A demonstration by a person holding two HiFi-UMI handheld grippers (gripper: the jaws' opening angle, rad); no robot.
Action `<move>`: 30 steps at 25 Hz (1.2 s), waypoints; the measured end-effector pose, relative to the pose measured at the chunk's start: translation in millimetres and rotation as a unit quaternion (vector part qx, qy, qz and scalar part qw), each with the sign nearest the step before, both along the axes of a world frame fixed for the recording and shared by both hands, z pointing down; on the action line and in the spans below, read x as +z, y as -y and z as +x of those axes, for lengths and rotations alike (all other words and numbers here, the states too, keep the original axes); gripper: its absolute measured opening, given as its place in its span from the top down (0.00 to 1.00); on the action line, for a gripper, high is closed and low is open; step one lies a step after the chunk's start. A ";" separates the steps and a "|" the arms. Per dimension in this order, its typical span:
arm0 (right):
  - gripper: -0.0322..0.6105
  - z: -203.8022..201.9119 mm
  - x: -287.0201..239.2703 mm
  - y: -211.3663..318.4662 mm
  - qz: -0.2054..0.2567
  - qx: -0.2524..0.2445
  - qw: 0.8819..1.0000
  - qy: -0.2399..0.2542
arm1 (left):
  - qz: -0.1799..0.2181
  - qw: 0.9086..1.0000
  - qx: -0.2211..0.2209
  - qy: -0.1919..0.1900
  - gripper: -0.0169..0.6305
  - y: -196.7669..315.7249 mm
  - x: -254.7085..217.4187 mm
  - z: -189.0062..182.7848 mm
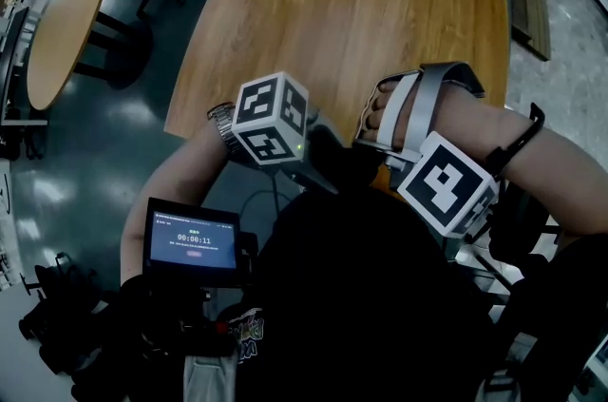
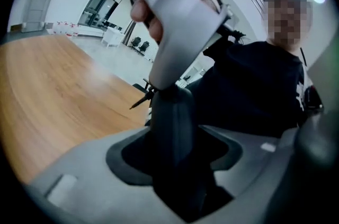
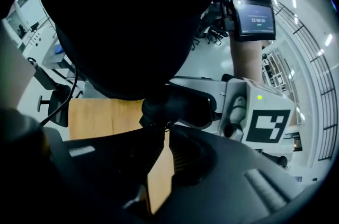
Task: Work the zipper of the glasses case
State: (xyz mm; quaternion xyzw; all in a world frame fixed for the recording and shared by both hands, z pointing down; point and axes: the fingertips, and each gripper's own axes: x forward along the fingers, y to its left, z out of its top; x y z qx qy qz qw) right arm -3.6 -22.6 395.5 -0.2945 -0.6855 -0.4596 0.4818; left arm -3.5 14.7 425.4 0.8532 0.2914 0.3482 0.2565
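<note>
- Glasses case (image 3: pixel 180 104): dark lump, zipper too dim to make out.
- Right gripper (image 3: pixel 163 127): can't tell whether the tips pinch anything.
- Table (image 1: pixel 361 1): far end cut off at head view's top edge, near edge hidden by person's torso.

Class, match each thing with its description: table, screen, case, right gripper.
Things:
1 table
2 screen
3 case
4 right gripper

Descriptions:
a lit, showing a timer
b fingers pinched together at the case's edge
c light brown wood
d dark, held off the table

Pairs: 1-c; 2-a; 3-d; 4-b
</note>
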 end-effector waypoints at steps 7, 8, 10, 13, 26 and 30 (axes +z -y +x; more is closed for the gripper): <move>0.94 -14.1 -14.9 0.1 -0.033 0.032 0.998 0.050 | -0.014 1.000 -0.012 -0.021 0.58 -1.7 -10.2 -0.6; 0.94 -13.4 -16.8 2.8 -0.036 0.042 0.997 0.056 | -0.022 0.999 -0.023 -0.030 0.58 1.0 -12.3 -1.1; 0.95 -11.6 -19.3 9.6 -0.034 0.057 0.995 0.067 | -0.034 0.998 -0.040 -0.043 0.58 5.4 -16.5 -3.4; 0.95 -7.3 -21.0 19.7 -0.003 0.067 0.994 0.082 | -0.045 0.995 -0.063 -0.066 0.58 11.7 -19.6 -4.0; 0.95 9.2 -48.0 72.4 0.050 0.251 0.937 0.239 | -0.179 0.921 -0.242 -0.247 0.59 70.0 -68.4 0.8; 0.95 15.7 -44.9 85.8 0.057 0.327 0.897 0.292 | -0.203 0.884 -0.303 -0.293 0.59 89.7 -70.3 2.2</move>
